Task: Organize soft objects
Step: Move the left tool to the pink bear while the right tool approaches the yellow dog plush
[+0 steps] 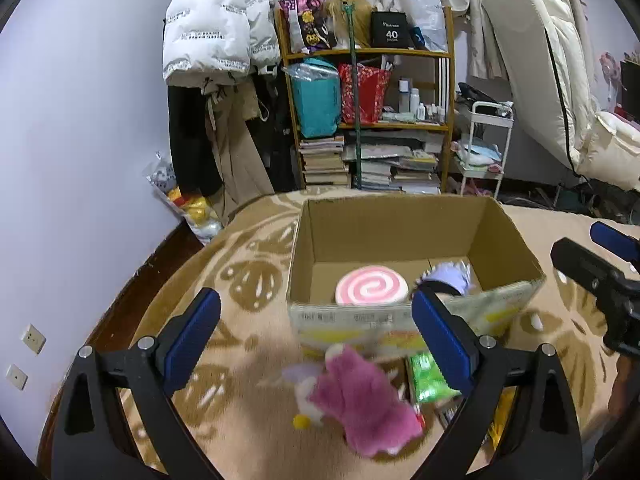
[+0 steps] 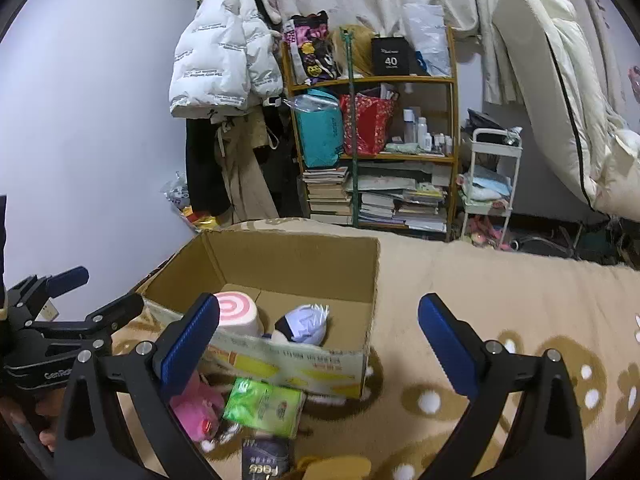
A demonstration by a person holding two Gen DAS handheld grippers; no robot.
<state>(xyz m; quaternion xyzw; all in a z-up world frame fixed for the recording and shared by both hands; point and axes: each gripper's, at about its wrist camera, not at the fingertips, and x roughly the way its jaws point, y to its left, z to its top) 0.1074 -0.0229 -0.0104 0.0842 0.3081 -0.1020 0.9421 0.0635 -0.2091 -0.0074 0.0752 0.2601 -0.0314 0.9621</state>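
Observation:
An open cardboard box (image 1: 384, 216) stands on the patterned blanket; it also shows in the right wrist view (image 2: 296, 260). Inside lie a pink-and-white swirl roll plush (image 1: 371, 290) (image 2: 236, 312) and a pale purple-haired plush (image 1: 450, 274) (image 2: 306, 324). In front of the box lie a pink plush toy (image 1: 356, 398) (image 2: 196, 412) and a green packet (image 1: 430, 378) (image 2: 264, 402). My left gripper (image 1: 316, 338) is open and empty above the pink plush. My right gripper (image 2: 320, 344) is open and empty, hovering near the box's front right corner.
A dark packet (image 2: 264, 460) and a yellow item (image 2: 336, 468) lie near the front edge. A wooden shelf (image 1: 368, 120) with books and bags, hanging coats (image 1: 216, 40), a white cart (image 1: 484, 148) and a mattress (image 1: 540, 60) stand behind.

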